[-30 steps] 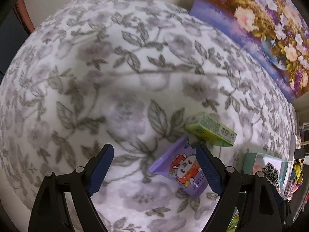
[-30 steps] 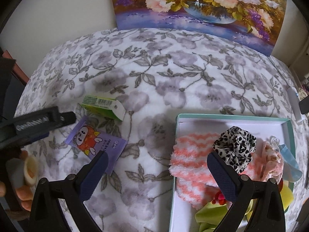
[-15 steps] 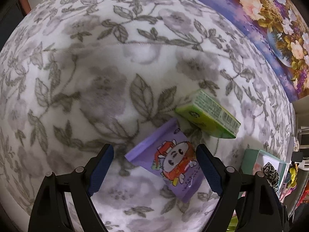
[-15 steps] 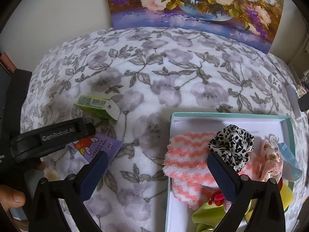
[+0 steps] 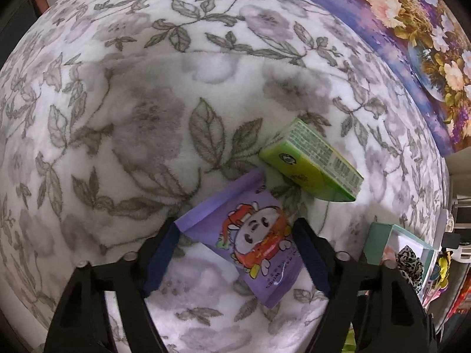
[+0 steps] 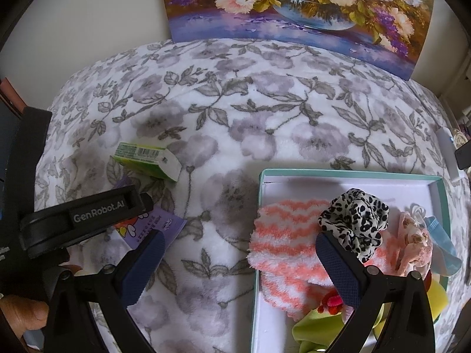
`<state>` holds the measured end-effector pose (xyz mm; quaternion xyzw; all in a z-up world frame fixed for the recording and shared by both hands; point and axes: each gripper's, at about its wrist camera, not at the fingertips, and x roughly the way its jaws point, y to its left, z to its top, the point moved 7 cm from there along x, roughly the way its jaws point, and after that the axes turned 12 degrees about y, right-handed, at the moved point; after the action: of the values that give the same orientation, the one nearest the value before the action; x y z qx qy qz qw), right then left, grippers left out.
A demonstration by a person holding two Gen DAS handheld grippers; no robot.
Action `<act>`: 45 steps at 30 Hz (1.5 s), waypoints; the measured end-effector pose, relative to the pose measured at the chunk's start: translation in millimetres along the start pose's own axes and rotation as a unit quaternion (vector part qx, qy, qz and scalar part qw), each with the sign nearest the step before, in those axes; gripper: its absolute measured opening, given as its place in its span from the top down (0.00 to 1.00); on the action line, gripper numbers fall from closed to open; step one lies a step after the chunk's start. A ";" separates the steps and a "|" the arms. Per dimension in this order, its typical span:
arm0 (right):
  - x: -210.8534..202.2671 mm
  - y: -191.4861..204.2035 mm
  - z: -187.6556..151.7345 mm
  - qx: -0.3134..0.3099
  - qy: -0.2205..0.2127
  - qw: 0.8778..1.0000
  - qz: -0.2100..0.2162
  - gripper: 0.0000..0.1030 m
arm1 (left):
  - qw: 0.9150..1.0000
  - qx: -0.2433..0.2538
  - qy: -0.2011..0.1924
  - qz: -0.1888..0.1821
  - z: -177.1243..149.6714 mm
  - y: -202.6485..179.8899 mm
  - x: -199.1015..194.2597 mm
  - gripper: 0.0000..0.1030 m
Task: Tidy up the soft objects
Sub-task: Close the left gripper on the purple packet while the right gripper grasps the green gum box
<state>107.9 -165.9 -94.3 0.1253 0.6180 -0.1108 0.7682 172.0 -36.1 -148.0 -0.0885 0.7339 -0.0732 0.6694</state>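
Packet (image 5: 253, 244) sits between my left gripper's (image 5: 235, 253) closing fingers; I'd squeeze both edges evenly. Right gripper (image 6: 238, 261) gapes empty.

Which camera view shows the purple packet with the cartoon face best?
The left wrist view shows it best: the purple packet lies nearly whole on the floral blanket, between the fingers of the left gripper. In the right wrist view only one corner of the packet shows, because the left gripper's black body covers the rest.
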 end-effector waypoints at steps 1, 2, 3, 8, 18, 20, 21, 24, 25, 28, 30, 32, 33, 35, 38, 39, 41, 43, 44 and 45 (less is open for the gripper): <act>0.3 -0.1 0.2 0.000 0.000 1.000 0.000 0.00 | 1.000 0.002 0.000 -0.001 -2.0 0.9 -1.3 0.36; 0.2 -0.1 0.0 0.000 0.000 1.000 0.000 0.00 | 1.000 0.005 0.000 -0.002 -2.9 -0.3 -2.2 0.42; 0.3 -0.2 -0.1 0.000 0.000 1.000 0.000 0.00 | 1.000 0.007 0.000 -0.003 -4.0 -1.5 -3.5 0.44; 0.5 -0.5 0.0 0.000 0.000 1.000 0.000 0.00 | 1.000 0.017 -0.001 -0.006 -5.1 -8.3 -6.5 0.59; 1.8 0.1 1.7 0.002 -0.004 1.000 -0.009 0.00 | 0.999 0.003 -0.005 -0.032 7.0 2.8 -19.6 0.63; 0.5 1.8 3.0 0.001 -0.008 1.000 -0.012 0.00 | 0.999 -0.003 -0.012 -0.031 12.5 11.0 -23.5 0.64; -0.3 3.2 3.6 0.000 -0.011 1.000 -0.013 0.00 | 0.999 -0.006 -0.017 -0.031 14.0 14.8 -25.0 0.64; -2.8 8.6 5.9 -0.006 -0.021 1.000 -0.014 0.00 | 0.999 -0.015 -0.033 -0.031 20.9 25.5 -36.2 0.64; -3.8 10.5 6.7 -0.007 -0.025 1.000 -0.014 0.00 | 0.999 -0.018 -0.037 -0.032 20.6 27.9 -38.0 0.64; -6.8 17.6 9.5 -0.011 -0.036 0.999 -0.006 0.00 | 0.998 -0.027 -0.054 -0.034 26.2 38.4 -49.1 0.64; -9.9 23.9 12.1 -0.014 -0.047 0.999 0.001 0.00 | 0.997 -0.034 -0.067 -0.034 32.5 47.0 -60.0 0.64; -12.7 32.2 15.4 -0.021 -0.059 0.998 0.008 0.00 | 0.996 -0.041 -0.079 -0.032 38.6 54.3 -69.3 0.64; -13.1 36.5 17.1 -0.023 -0.064 0.998 0.013 0.00 | 0.995 -0.043 -0.083 -0.030 40.1 55.5 -72.2 0.64; -11.2 45.1 20.6 -0.026 -0.069 0.997 0.025 0.00 | 0.994 -0.051 -0.093 -0.029 44.2 62.0 -79.1 0.64; -4.4 56.9 25.6 -0.028 -0.071 0.996 0.040 0.00 | 0.993 -0.058 -0.101 -0.028 48.9 68.3 -85.4 0.64; -1.8 60.2 27.8 -0.027 -0.072 0.996 0.044 0.00 | 0.992 -0.060 -0.104 -0.027 48.7 70.5 -87.1 0.64; 2.4 66.4 32.1 -0.025 -0.076 0.996 0.050 0.00 | 0.992 -0.063 -0.109 -0.025 50.3 73.4 -88.3 0.64; 5.9 73.2 36.1 -0.026 -0.080 0.995 0.057 0.01 | 0.991 -0.067 -0.111 -0.024 51.0 78.4 -90.2 0.64; 7.8 77.2 38.3 -0.027 -0.082 0.995 0.060 0.01 | 0.991 -0.069 -0.112 -0.025 51.9 80.0 -90.4 0.64; 9.6 81.0 40.6 -0.029 -0.084 0.994 0.061 0.01 | 0.991 -0.071 -0.113 -0.025 52.6 81.8 -90.5 0.64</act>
<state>173.7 -103.0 -90.9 0.1309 0.5456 -0.0560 0.8258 229.7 64.7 -83.6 -0.1622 0.6546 -0.0275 0.7379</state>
